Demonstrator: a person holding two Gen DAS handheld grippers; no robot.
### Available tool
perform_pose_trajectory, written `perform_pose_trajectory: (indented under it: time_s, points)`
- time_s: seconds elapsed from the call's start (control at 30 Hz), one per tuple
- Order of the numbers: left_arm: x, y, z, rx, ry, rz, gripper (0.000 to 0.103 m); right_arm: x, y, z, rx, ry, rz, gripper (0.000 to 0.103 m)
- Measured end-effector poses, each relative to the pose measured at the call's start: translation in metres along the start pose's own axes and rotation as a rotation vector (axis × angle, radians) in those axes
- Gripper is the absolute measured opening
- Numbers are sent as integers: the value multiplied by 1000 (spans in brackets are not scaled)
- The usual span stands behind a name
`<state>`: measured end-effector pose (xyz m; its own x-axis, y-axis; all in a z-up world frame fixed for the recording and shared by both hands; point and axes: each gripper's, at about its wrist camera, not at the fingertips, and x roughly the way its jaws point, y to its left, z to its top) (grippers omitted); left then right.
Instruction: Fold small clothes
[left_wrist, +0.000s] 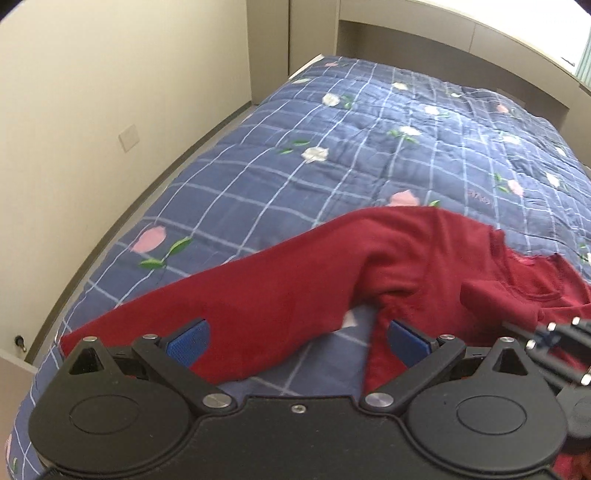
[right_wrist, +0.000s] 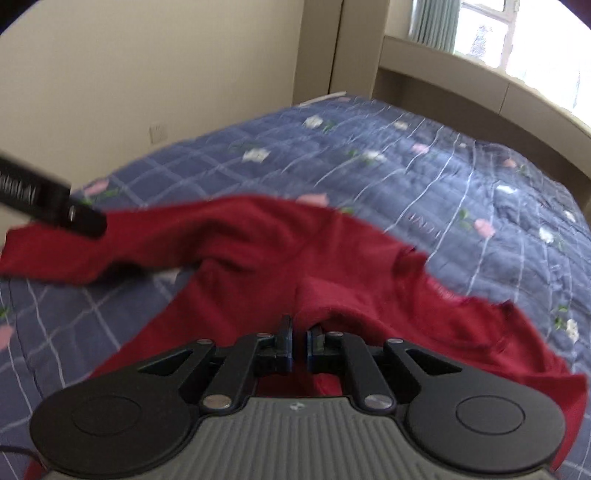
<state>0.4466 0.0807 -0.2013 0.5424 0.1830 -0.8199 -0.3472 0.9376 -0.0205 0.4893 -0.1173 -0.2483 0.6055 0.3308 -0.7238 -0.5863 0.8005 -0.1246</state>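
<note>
A dark red long-sleeved top (left_wrist: 388, 266) lies crumpled on the bed, one sleeve (left_wrist: 207, 295) stretched out to the left. My left gripper (left_wrist: 297, 341) hangs just above the armpit area, open, its blue pads (left_wrist: 188, 339) wide apart with nothing pinched. In the right wrist view my right gripper (right_wrist: 300, 343) is shut on a raised fold of the red top (right_wrist: 303, 295) near its middle. The neck opening (right_wrist: 480, 314) lies to the right. The left gripper (right_wrist: 55, 206) shows as a blurred black bar over the sleeve. The right gripper (left_wrist: 554, 339) enters at the right edge.
The bed is covered by a blue checked quilt with flowers (left_wrist: 332, 166). A cream wall with a socket plate (left_wrist: 127, 137) runs along its left side. A beige ledge (right_wrist: 480, 85) under a window (right_wrist: 535, 40) stands behind the bed.
</note>
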Motion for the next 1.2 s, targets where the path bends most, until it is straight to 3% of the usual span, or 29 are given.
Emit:
perform_pose_trajectory:
  time_s: [0.07,0.13,0.2,0.27,0.4,0.53,0.73,0.83,1.03,1.2]
  points:
    - [5,7,-2,-8,9,-3,102,0,10,-8,-22,11,-2,12]
    - [10,12,-4,-16,18,-9,102,2,21,-12,-72,19,-10,26]
    - [14,15,-6,-23,26,-15,102,5,26,-14,-106,23,-10,47]
    - [17,17,-7,-29,32,-20,102,7,25,-11,-93,15,-4,55]
    - [20,16,-10,-31,47,-25,102,-1,19,0,-67,-33,-14,58]
    - [18,17,-11,-39,52,-17,102,-4,27,9,-176,-60,0,57]
    - [14,25,-8,-77,46,-2,102,3,46,-3,-345,30,57,60]
    - [14,23,-8,-75,44,4,102,-1,49,-14,-361,44,73,69]
    - [16,7,-10,-74,34,-34,102,-29,17,-32,-197,19,46,89]
    - [32,-24,-16,-39,29,-88,102,-57,-48,-54,63,-1,-96,98]
